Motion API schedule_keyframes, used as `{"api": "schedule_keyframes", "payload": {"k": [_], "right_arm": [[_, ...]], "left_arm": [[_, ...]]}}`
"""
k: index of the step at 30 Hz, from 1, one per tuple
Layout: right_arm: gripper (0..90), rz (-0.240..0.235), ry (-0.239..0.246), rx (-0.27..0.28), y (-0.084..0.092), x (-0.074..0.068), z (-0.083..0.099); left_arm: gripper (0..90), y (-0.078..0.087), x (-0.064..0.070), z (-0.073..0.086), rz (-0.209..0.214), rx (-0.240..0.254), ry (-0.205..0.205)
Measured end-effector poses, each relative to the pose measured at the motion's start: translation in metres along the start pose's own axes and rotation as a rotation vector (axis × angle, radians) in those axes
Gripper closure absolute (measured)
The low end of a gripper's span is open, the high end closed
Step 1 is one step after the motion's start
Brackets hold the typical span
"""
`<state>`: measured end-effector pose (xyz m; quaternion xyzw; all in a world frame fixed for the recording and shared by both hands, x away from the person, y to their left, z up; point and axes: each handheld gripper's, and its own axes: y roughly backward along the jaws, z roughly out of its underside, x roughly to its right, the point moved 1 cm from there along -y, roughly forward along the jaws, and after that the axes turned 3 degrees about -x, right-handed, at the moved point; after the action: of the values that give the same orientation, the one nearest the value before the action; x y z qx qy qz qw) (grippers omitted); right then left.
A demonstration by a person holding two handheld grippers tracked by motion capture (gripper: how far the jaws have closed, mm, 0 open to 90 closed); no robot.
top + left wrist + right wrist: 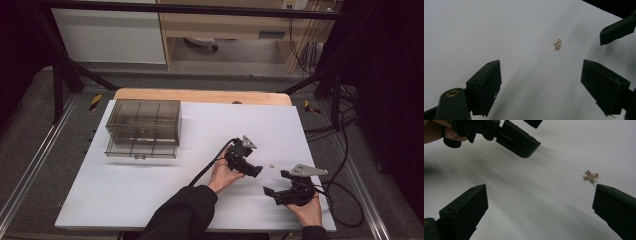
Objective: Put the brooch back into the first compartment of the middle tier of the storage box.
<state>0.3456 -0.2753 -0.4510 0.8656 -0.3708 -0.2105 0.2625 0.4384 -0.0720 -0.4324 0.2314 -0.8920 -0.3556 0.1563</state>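
A tiny gold, bow-shaped charm with pale stones [271, 165] lies on the white table sheet [150, 190], between the two grippers. In the left gripper view the charm [558, 44] sits ahead of my left gripper [540, 63], a little right of centre and apart from its open jaws. From the high view, my left gripper [256, 171] points right toward the charm. My right gripper [276, 183] rests near the front right, open with nothing between its jaws. In the right gripper view the charm [591, 176] lies just beyond the right jaw of my right gripper [540, 188].
A smoky transparent drawer box [143, 127] stands at the back left of the sheet. Cables trail from both grippers, one looping off the table's right side [345, 200]. A wooden table edge [200, 95] borders the back.
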Motion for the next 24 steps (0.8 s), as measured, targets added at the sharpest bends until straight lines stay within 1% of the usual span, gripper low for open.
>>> {"api": "schedule_keyframes", "payload": {"k": [2,4,5,6,8,9,11,16,17,20,24], "right_arm": [[0.6,0.000,0.000,0.000,0.000,0.000,0.000],[0.6,0.001,-0.002,-0.001,-0.001,0.000,0.000],[0.6,0.001,-0.002,-0.001,-0.001,0.000,0.000],[0.7,0.000,-0.002,0.000,-0.001,0.000,0.000],[0.7,0.000,-0.002,0.001,0.000,0.000,0.000],[0.6,-0.001,-0.002,0.000,0.000,0.000,0.000],[0.6,0.000,-0.001,0.000,0.000,0.000,0.000],[0.6,0.000,0.001,-0.001,0.000,0.000,0.000],[0.6,-0.001,0.000,0.001,0.000,0.000,0.000],[0.6,-0.001,0.001,0.000,-0.001,-0.001,0.000],[0.7,0.000,0.002,0.000,0.000,0.000,0.000]], "left_arm": [[18.3,-0.003,0.001,-0.001,0.010,0.006,0.005],[23.4,-0.007,0.001,-0.002,0.016,0.007,0.009],[23.4,-0.008,0.002,-0.003,0.018,0.005,0.006],[26.4,-0.009,0.003,-0.003,0.021,0.007,0.005],[27.9,-0.012,0.004,-0.005,0.021,0.010,0.002],[31.6,-0.013,0.005,-0.006,0.024,0.011,0.000],[34.7,-0.017,0.008,-0.009,0.026,0.016,-0.004],[39.6,-0.026,0.014,-0.014,0.032,0.005,-0.033],[41.8,-0.027,0.015,-0.014,0.036,0.005,-0.033],[43.8,-0.032,0.018,-0.017,0.048,0.004,-0.031],[49.3,-0.040,0.022,-0.019,0.058,-0.007,-0.042]]}}
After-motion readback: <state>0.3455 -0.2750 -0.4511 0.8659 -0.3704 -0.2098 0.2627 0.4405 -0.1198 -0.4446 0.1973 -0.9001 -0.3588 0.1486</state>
